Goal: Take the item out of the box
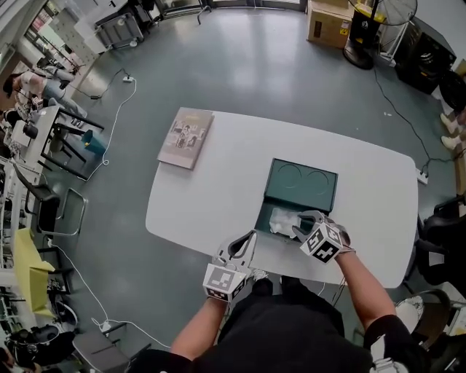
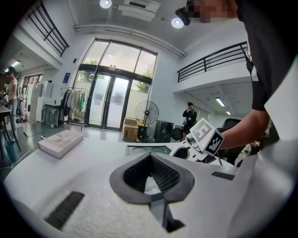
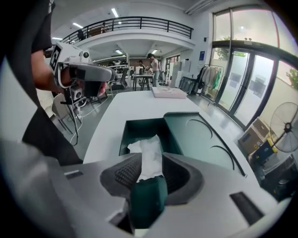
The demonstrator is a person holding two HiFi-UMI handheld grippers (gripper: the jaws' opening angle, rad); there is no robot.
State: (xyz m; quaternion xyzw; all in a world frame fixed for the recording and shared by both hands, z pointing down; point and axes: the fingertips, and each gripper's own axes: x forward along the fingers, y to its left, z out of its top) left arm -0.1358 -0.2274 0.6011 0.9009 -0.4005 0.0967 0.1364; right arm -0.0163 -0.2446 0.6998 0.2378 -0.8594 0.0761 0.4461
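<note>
White plastic fills the bottom centre of the head view, where our left gripper (image 1: 250, 240) hovers by the near edge of the table (image 1: 218, 197), its jaws together and empty. Just to its right, our right gripper (image 3: 150, 160) tilts down over the open box (image 3: 139, 130), its jaws spread wide. The item (image 3: 148, 151) shows in the gap between them, but the pads are not pressing on it.

The item lies in the deep green tray, centre-right of the frame, and looks like a crumpled white bundle of paper or film. We judge it to be light and soft, giving way under a pinch. Whether something harder sits inside the wrapping, we cannot tell. The raised, bunched middle looks the best place to take hold, with the jaws closing across its narrow width and deep enough to catch more than one loose fold. A thin wrap could tear or slide off, and the box may lift with it unless it is steadied.

Beyond the tray the lid (image 1: 302, 182) lies folded back. At the table's upper left, well apart, rests a book (image 1: 186, 137). A fan (image 1: 378, 22) stands on the grey floor at the upper right.
</note>
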